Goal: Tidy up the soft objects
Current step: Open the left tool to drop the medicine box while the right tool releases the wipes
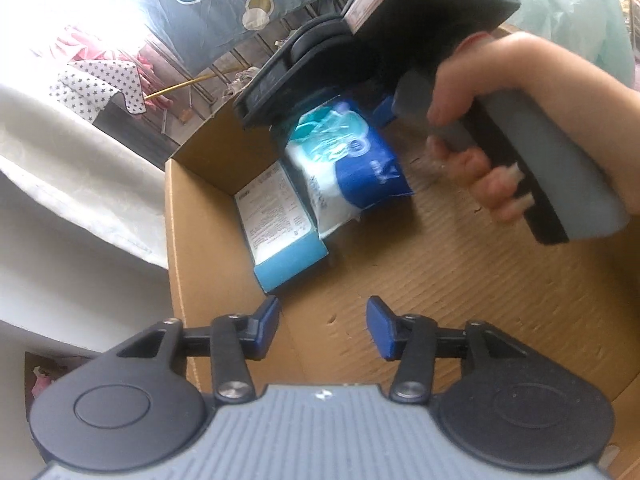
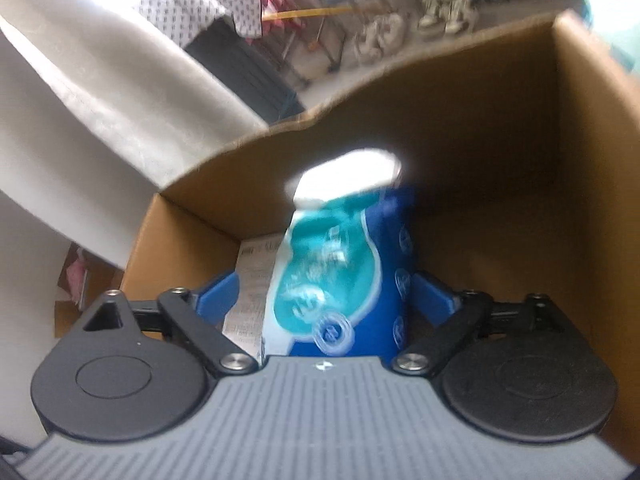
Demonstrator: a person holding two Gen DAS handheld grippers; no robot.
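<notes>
Cardboard box (image 1: 460, 264) fills both views, w/ a blue carton (image 1: 280, 224) against its wall. Right gripper (image 2: 324, 296) is spread wide around a blue-white soft pack (image 2: 340, 276) inside the box, touching? can't tell. Left gripper (image 1: 323, 328) hangs wide, nothing in it.

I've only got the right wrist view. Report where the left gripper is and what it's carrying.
Observer: The left gripper hangs open and empty over the bare floor of the cardboard box, near its left wall.
Operator: Now describe how the carton beside the pack lies.
Observer: The light-blue carton lies flat along the left wall, starting at the far corner. Its near end reaches closer to the left gripper than the blue-and-white pack does.
</notes>
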